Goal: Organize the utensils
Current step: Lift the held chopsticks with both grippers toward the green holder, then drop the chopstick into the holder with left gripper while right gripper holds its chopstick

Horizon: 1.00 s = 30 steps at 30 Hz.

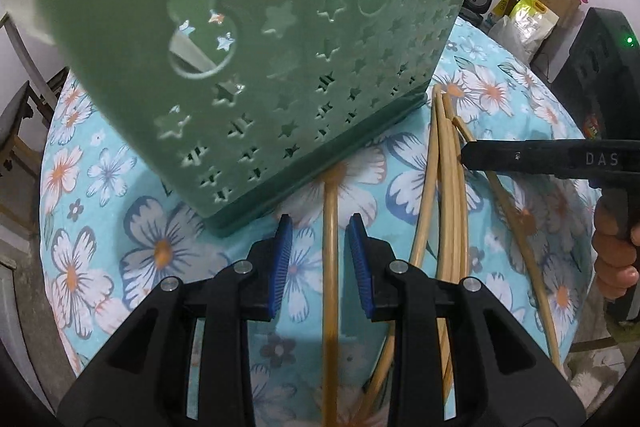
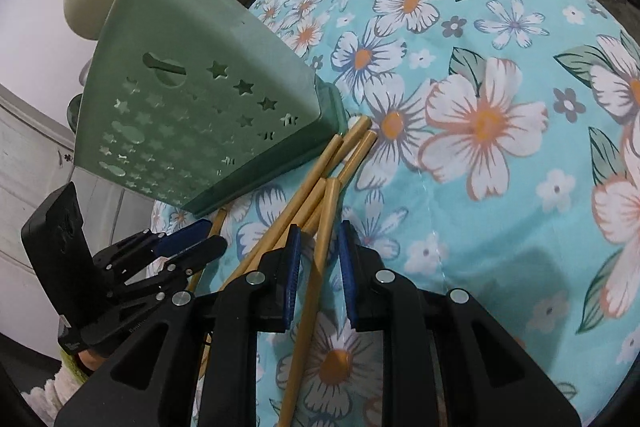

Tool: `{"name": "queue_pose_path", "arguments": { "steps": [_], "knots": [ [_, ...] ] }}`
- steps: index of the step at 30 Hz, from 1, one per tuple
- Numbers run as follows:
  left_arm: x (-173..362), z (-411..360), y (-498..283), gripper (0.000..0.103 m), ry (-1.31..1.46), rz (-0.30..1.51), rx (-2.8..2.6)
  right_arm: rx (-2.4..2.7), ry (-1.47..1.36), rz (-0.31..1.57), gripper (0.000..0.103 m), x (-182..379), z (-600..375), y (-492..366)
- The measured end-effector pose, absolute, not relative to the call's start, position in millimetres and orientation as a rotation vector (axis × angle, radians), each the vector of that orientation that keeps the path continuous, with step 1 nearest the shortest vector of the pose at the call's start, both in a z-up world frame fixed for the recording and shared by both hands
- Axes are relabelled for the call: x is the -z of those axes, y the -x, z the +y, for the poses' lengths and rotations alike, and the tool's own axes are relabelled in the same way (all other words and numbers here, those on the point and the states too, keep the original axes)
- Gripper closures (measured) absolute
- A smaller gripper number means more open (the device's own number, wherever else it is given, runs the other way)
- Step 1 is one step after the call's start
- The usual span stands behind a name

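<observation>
Two grippers over loose chopsticks beside a green holder.

Six or so bamboo chopsticks lie on the flower-print table (image 1: 120, 235), their ends close to the base of a green star-pierced holder (image 1: 256, 67) standing at the left. In the left wrist view the left gripper (image 1: 320, 259) has its blue fingers (image 1: 280, 267) parted, a single chopstick (image 1: 330, 287) running between them without either pad touching it. Right of it lies the bundle of chopsticks (image 1: 448, 187), and the right gripper (image 1: 520, 157) reaches in from the far right, held by a hand (image 1: 616, 259). In the right wrist view its fingers (image 2: 292, 279) stand apart astride one chopstick (image 2: 316, 267), not pressing it.
</observation>
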<state>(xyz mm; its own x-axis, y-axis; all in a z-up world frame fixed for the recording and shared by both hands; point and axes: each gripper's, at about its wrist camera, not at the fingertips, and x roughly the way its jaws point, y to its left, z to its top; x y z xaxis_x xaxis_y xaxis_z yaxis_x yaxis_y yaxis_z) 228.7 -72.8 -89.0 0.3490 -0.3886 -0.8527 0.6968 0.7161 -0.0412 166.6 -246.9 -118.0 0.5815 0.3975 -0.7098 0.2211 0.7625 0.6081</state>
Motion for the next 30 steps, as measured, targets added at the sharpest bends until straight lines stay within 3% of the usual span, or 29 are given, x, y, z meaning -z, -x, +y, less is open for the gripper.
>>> {"name": "queue_pose_path", "arguments": {
  "steps": [3,5,12,23,30],
  "knots": [
    [90,-76,-228,0.088,-0.363,0.967,0.709,-0.116,-0.725,0.957,0.094,119,-246,-171],
    [88,-76,-227,0.097,-0.355,0.955,0.701,-0.119,-0.744,0.945,0.094,117,-248,-168],
    [59,-59,-217,0.097,-0.283,0.91,0.708,-0.141,-0.76,0.858,0.097,92,-255,-159],
    [-44,0,-193,0.097,-0.053,0.804,0.787,-0.181,-0.643,0.646,0.097,11,-258,-125],
    [-112,30,-181,0.097,0.071,0.646,0.792,-0.187,-0.61,0.596,0.097,-8,-258,-111]
  ]
}}
